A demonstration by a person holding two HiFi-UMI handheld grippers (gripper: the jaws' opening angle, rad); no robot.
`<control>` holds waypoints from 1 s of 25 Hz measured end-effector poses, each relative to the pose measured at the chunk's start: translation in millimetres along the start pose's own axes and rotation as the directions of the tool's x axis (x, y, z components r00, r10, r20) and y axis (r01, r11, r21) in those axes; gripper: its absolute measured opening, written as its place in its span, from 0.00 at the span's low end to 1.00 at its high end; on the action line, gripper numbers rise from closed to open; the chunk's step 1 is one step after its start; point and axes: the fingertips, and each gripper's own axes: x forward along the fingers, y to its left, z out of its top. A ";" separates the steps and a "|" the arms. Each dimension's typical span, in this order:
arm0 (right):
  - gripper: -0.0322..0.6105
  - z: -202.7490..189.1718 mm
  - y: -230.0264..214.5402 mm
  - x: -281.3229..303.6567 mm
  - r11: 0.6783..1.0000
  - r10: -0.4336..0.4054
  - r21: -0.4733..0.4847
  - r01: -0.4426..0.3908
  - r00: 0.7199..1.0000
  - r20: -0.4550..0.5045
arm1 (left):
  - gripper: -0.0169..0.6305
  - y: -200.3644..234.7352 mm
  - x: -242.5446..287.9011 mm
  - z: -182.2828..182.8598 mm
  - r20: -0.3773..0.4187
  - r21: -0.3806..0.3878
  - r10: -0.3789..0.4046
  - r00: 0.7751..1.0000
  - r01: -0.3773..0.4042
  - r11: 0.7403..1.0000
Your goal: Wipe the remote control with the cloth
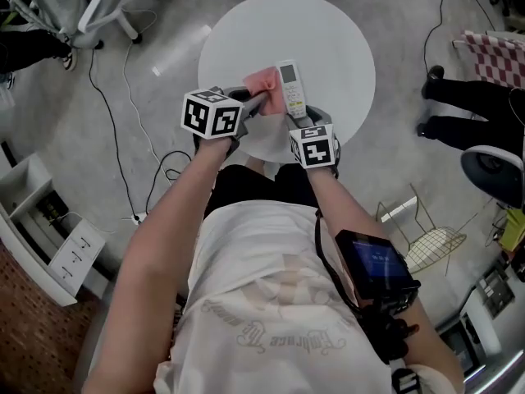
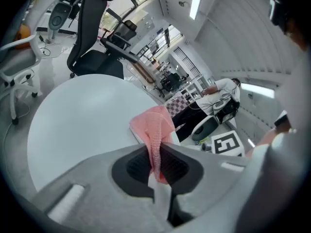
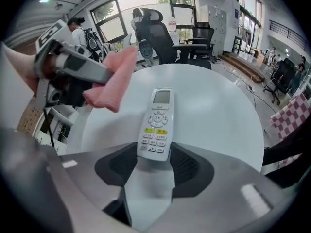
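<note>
The near end of the white remote control [image 3: 156,125] is gripped between the fairly wide-set jaws of the right gripper [image 3: 154,155]. It's a slim one, with grey keys, two yellowish ones and a small screen at the far end, laid on the round white table [image 3: 218,115]. Just left of it, a bunched pink cloth [image 2: 156,125] is pinched tight in the left gripper [image 2: 156,164].

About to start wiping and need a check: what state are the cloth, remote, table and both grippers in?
Left gripper: shut on cloth.
Right gripper: shut on remote control, at its near end.
Cloth: bunched, hanging from the jaws.
Remote control: face up, lying on table.
</note>
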 end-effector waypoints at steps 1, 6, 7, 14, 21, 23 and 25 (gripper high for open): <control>0.39 0.9 1.4 1.0 1.000 0.010 -0.005 -0.010 1.000 0.000 | 0.05 6.0 7.6 5.3 -0.028 0.015 0.010 1.000 -0.010 1.000; 0.39 2.7 6.0 2.4 0.998 0.068 -0.012 -0.068 0.998 -0.004 | 0.05 28.0 42.4 34.7 -0.158 0.125 0.058 0.986 -0.038 0.991; 0.39 2.6 5.2 1.2 0.997 0.079 -0.014 -0.079 0.997 -0.002 | 0.05 30.3 48.7 39.5 -0.181 0.143 0.069 0.981 -0.043 0.989; 0.39 8.9 8.1 0.5 0.994 0.098 -0.050 -0.098 0.995 0.006 | 0.05 58.6 71.2 51.7 -0.358 0.324 0.205 0.911 -0.085 0.942; 0.39 8.8 10.8 3.3 0.993 0.094 -0.073 -0.093 0.996 0.001 | 0.05 45.1 77.8 34.5 -0.463 0.468 0.212 0.860 0.034 0.883; 0.39 7.7 6.9 1.3 0.992 0.097 -0.080 -0.096 0.995 0.003 | 0.05 28.2 83.9 18.0 -0.514 0.490 0.190 0.837 0.104 0.865; 0.39 8.6 9.0 2.9 0.991 0.101 -0.088 -0.100 0.995 0.000 | 0.05 18.3 84.7 2.9 -0.548 0.491 0.165 0.820 0.156 0.857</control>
